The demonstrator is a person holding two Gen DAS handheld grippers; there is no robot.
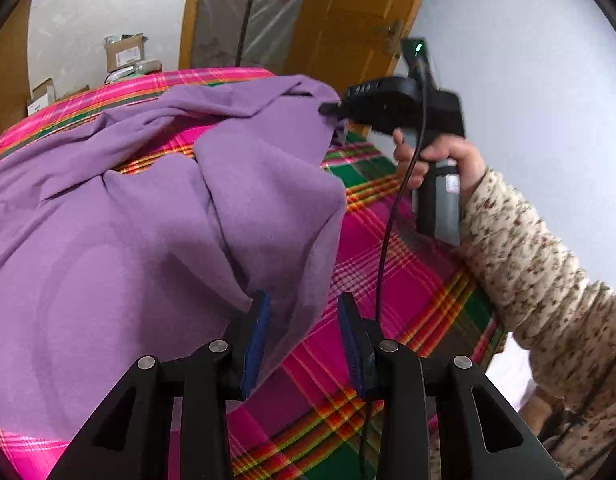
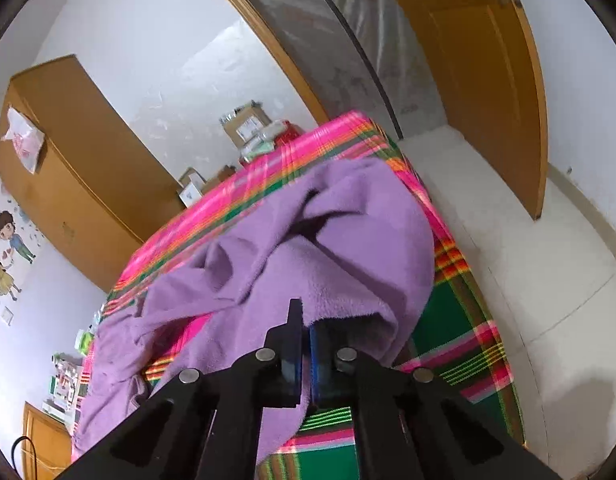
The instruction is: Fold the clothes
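Note:
A purple fleece garment (image 1: 148,220) lies rumpled on a bed with a pink and green plaid cover (image 1: 388,260). My left gripper (image 1: 304,320) is open at the garment's near right edge. A flap of the cloth hangs between its blue pads (image 1: 260,320), and the right pad is clear of it. Farther back, my right gripper (image 1: 332,110) is shut on a raised corner of the garment, held by a hand (image 1: 440,156) in a speckled sleeve. In the right wrist view the right gripper (image 2: 306,320) pinches the purple garment (image 2: 328,248), which drapes over the plaid cover (image 2: 448,320).
A black cable (image 1: 388,240) hangs from the right gripper across the bed. Cardboard boxes (image 2: 248,124) sit beyond the bed's far edge by the wall. A wooden door (image 1: 348,20) and a wardrobe (image 2: 68,160) stand behind. Pale floor (image 2: 528,280) runs along the bed's right side.

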